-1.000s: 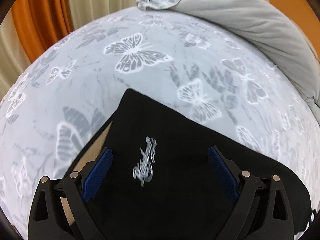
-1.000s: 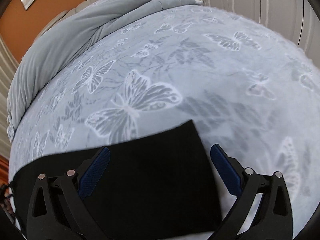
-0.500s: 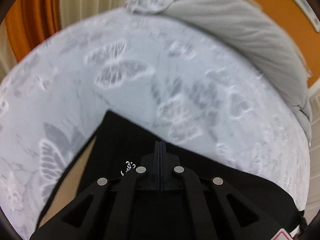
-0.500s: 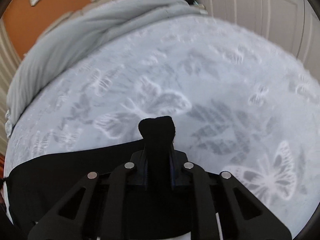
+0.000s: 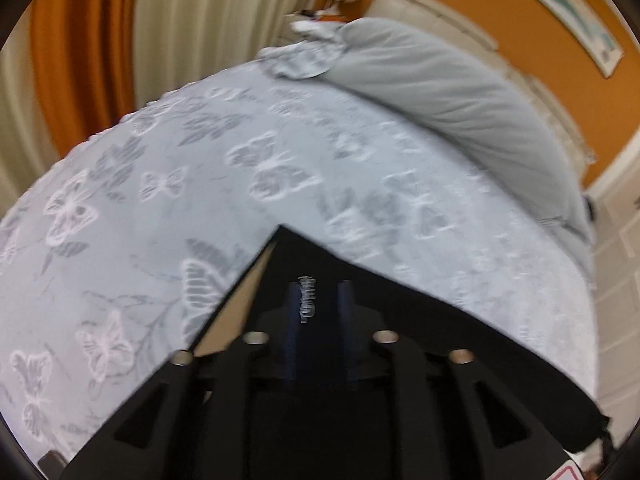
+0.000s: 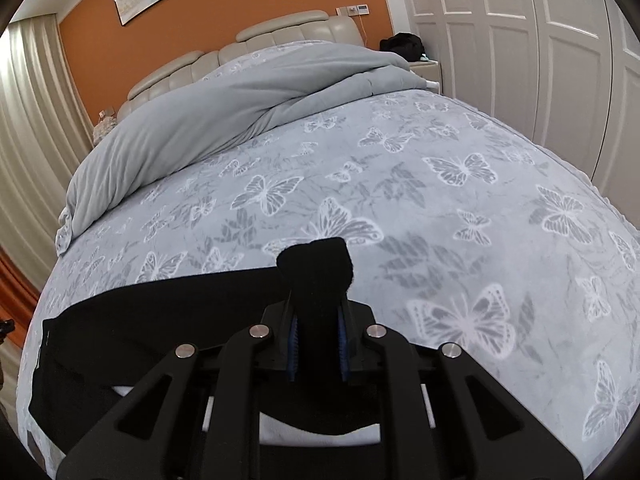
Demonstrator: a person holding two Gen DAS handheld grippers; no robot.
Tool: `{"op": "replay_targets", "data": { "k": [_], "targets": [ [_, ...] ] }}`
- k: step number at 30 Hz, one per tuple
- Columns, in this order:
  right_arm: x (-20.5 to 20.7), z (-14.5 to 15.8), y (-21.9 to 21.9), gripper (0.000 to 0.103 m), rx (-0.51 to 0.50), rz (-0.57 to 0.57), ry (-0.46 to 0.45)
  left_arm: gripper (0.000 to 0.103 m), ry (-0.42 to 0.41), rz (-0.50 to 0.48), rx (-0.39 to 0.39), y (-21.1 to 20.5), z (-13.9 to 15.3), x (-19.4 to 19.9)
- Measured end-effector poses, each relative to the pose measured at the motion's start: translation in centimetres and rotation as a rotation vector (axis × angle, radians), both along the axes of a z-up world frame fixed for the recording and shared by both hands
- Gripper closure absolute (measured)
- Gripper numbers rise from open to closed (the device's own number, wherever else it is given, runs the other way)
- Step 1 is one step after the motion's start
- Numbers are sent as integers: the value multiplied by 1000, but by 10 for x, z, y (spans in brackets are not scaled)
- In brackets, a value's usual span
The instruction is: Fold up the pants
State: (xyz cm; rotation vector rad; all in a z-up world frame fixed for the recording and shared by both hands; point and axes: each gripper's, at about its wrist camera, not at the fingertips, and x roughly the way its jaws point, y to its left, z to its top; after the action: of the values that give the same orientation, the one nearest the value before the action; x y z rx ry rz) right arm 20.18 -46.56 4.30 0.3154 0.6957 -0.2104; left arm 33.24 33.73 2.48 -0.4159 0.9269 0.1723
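Pants (image 6: 152, 320) lie black on the bed (image 6: 440, 208), long axis crosswise. Each end sits pinched in a claw: left claw (image 5: 320, 304) at the logo end, right claw (image 6: 316, 332) bunching cloth. Ahead lies open bedspread, then the grey duvet (image 6: 240, 112).

- The left gripper (image 5: 318, 312), wide open a second ago, is now clamped on the black pants (image 5: 460, 344), the white logo (image 5: 307, 300) pinched between its fingers.
- The right gripper (image 6: 318, 344) has closed too; a bunched nub of pants (image 6: 316, 264) sticks up at frame center.
- Both views have tilted up, showing the headboard (image 6: 280, 36).
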Motion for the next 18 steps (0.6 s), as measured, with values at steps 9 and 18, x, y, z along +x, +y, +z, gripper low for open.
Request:
{"op": "replay_targets", "data": {
  "k": [9, 18],
  "targets": [
    [12, -30, -10, 89, 0, -18, 15, 33, 48, 54, 45, 2, -65, 65],
    [2, -49, -12, 89, 21, -55, -5, 103, 2, -41, 36, -4, -74, 83]
  ]
}}
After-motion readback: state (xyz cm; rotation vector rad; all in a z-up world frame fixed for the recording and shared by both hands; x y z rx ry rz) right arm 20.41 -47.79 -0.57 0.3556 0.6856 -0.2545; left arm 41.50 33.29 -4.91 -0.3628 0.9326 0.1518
